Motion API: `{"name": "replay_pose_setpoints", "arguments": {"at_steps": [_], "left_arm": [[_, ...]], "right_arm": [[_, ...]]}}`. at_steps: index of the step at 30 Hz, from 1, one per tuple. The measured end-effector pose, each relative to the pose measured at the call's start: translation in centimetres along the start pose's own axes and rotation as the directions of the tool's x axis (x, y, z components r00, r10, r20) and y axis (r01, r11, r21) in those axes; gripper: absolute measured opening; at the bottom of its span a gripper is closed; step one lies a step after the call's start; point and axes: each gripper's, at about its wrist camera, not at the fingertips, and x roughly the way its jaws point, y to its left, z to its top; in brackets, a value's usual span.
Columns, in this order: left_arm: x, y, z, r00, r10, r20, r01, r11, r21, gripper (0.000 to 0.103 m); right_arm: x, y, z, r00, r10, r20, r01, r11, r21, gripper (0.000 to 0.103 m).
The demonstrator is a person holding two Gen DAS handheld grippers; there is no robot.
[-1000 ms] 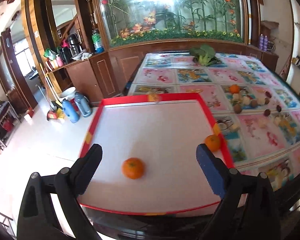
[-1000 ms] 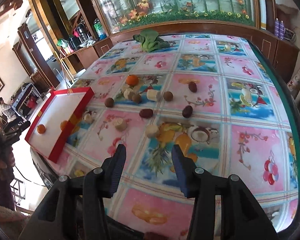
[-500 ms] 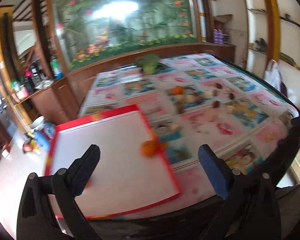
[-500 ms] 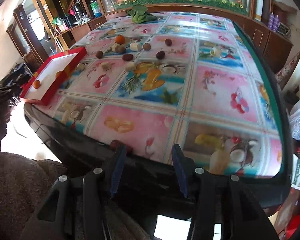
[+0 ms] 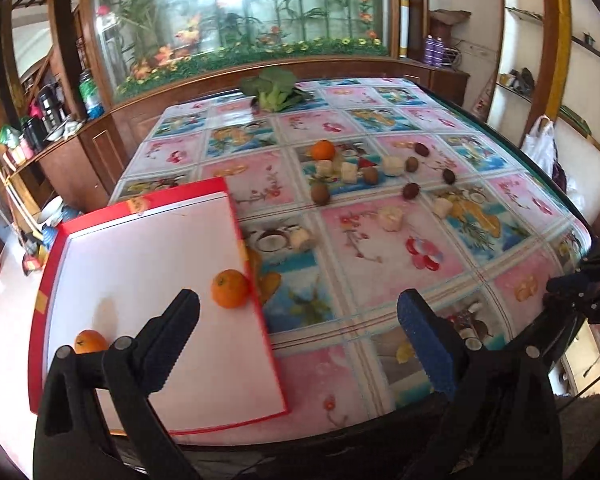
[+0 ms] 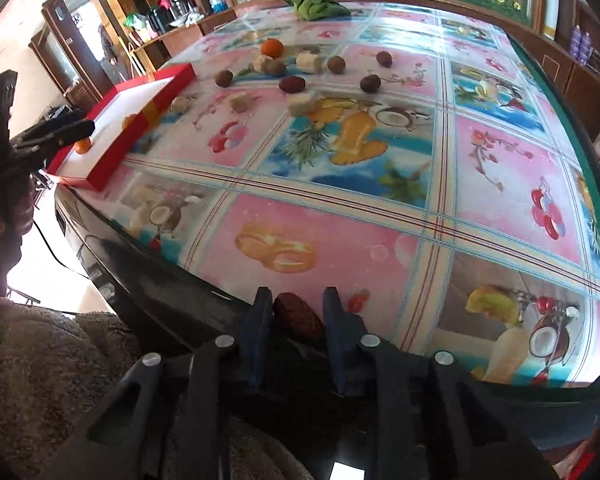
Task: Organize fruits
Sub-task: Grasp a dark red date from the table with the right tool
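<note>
Between right tongs (image 6: 294,322), wrinkled oval red date (image 6: 298,318), left tongs (image 5: 300,320) spread.

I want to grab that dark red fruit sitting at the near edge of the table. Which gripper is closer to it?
Right. The right gripper has the dark red fruit between its fingers at the table's near edge. The left gripper hangs open far off, by the red tray.

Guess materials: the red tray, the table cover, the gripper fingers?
Red tray: looks like cardboard, a glossy red rim with a matte white floor and thin folded walls; a box lid, perhaps. Table cover: probably glossy plastic or glass over a fruit print, given the glare. Left gripper fingers: black plastic with blue ridged pads, likely rubber.
</note>
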Motion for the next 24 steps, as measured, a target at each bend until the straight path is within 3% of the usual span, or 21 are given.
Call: {"name": "replay_pose_setpoints", "arguments": {"at_steps": [3, 4, 6, 12, 18, 21, 24], "left_arm": [[0.1, 0.9, 0.3, 0.999, 0.038, -0.005, -0.038, 0.999, -0.012, 0.099], [0.2, 1.1, 0.5, 0.999, 0.045, -0.004, -0.045, 0.999, -0.011, 0.099], [0.3, 1.3, 0.8, 0.999, 0.047, -0.002, -0.047, 0.999, -0.012, 0.099], [3.5, -0.9, 3.3, 0.999, 0.016, -0.045, -0.013, 0.998, 0.054, 0.099], [8.2, -3.2, 5.6, 0.994, 0.039, -0.104, -0.024, 0.989, 0.146, 0.099], [10.2, -2.5, 6.5, 0.989, -0.034, -0.142, 0.051, 0.991, 0.122, 0.098], [11.5, -2.1, 7.0, 0.979, -0.07, -0.19, 0.097, 0.986, 0.136, 0.089]], "right_arm": [[-0.3, -0.8, 0.3, 0.996, -0.092, 0.014, 0.093, 0.995, -0.021, 0.025], [-0.4, -1.5, 0.6, 0.995, -0.1, 0.028, 0.1, 0.995, -0.003, 0.018], [0.1, -3.0, 1.7, 0.988, -0.145, 0.054, 0.144, 0.989, 0.029, 0.015], [2.7, -4.8, 5.3, 0.993, -0.099, 0.067, 0.097, 0.994, 0.041, 0.015], [3.5, -5.8, 6.7, 0.994, -0.046, 0.104, 0.038, 0.996, 0.076, 0.015], [3.4, -4.9, 6.4, 0.994, -0.025, 0.103, 0.02, 0.999, 0.049, 0.016], [2.9, -4.4, 6.0, 0.994, -0.026, 0.11, 0.024, 0.999, 0.022, 0.021]]}}
